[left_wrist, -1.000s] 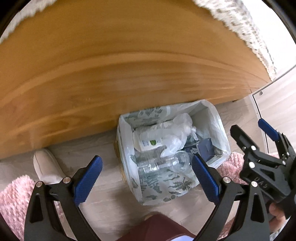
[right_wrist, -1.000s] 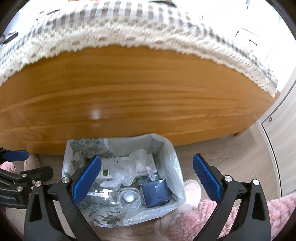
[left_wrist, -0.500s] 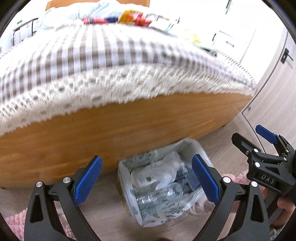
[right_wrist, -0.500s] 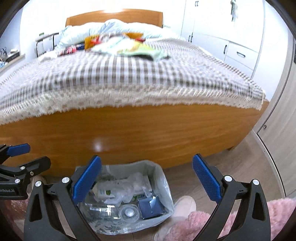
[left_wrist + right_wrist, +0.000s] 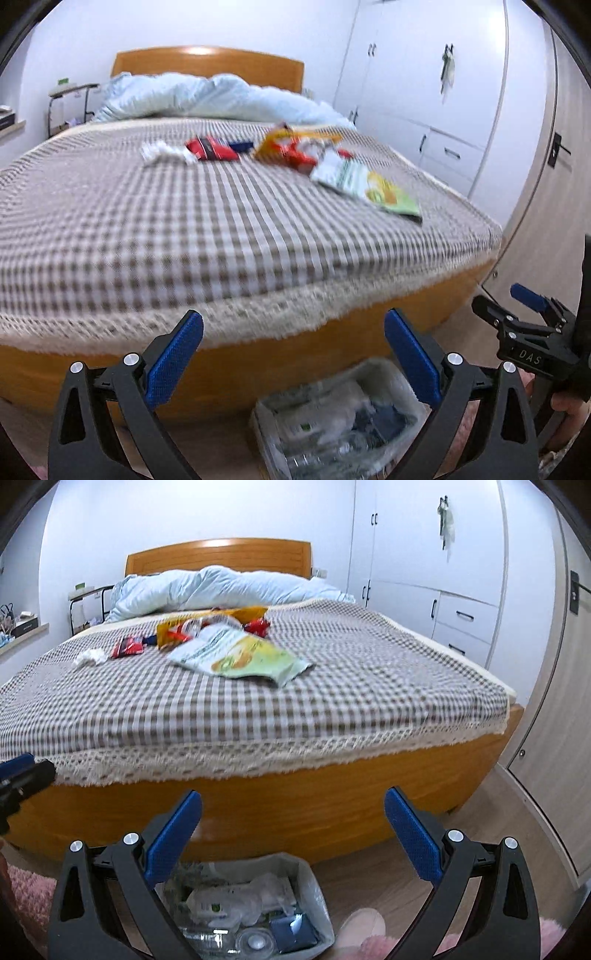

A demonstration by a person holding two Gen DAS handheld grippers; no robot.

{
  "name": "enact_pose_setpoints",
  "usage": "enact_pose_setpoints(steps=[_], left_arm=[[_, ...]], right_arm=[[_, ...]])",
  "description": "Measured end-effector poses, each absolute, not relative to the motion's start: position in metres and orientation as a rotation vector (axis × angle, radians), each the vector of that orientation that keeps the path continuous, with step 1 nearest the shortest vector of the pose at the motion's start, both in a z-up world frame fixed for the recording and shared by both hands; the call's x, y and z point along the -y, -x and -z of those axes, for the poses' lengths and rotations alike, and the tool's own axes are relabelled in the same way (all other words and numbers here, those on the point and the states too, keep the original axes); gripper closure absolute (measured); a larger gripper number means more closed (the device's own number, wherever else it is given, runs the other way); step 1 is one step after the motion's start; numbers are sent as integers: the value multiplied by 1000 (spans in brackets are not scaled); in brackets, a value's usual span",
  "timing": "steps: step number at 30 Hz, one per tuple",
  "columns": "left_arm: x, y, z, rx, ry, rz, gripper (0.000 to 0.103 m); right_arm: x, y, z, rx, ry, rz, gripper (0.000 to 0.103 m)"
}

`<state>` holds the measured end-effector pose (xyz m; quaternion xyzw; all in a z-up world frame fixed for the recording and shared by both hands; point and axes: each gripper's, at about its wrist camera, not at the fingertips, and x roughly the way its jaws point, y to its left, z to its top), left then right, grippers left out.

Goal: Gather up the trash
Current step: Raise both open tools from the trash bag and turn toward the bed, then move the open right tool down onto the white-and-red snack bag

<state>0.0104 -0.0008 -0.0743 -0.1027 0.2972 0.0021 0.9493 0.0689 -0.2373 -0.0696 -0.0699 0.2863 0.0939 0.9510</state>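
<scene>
Left wrist view: left gripper (image 5: 293, 354) spread wide, empty. Green-white wrapper (image 5: 369, 184) flat on checked bedspread (image 5: 184, 236) — long axis running toward bed's right foot corner.

Right wrist view: right gripper (image 5: 293, 834) spread, empty. Trash bin (image 5: 314, 886) on floor below, at bed's foot.

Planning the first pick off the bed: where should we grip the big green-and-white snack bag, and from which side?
Take the green-and-white snack bag by its near right corner, which looks slightly lifted off the checked bedspread. Come in low from the foot of the bed with the right hand-held gripper, already open. The bag lies flat, so an edge pinch probably beats a top grab.
</scene>
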Motion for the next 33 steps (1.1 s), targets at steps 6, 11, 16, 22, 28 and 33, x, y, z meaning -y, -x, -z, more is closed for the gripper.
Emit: enact_pose_setpoints(steps=[6,11,16,22,28,33], left_arm=[[-16,-20,50,-501,201,-29,8],[-28,-29,33,-444,204,-49,8],[-40,-44,16,-406,194,-68,8],[-58,-68,6,-406,225,-81,8],[-67,-91,7,-426,245,-106,8],[-71,-109,2,-426,262,-120,8]], right_arm=[[240,-83,53,-511,123,-181,8],[234,-102,42,-451,113,-192,8],[220,-123,32,-417,107,-221,8],[202,-159,17,-364,64,-244,8],[189,-183,5,-329,31,-274,8],[169,-206,-5,-306,64,-289,8]])
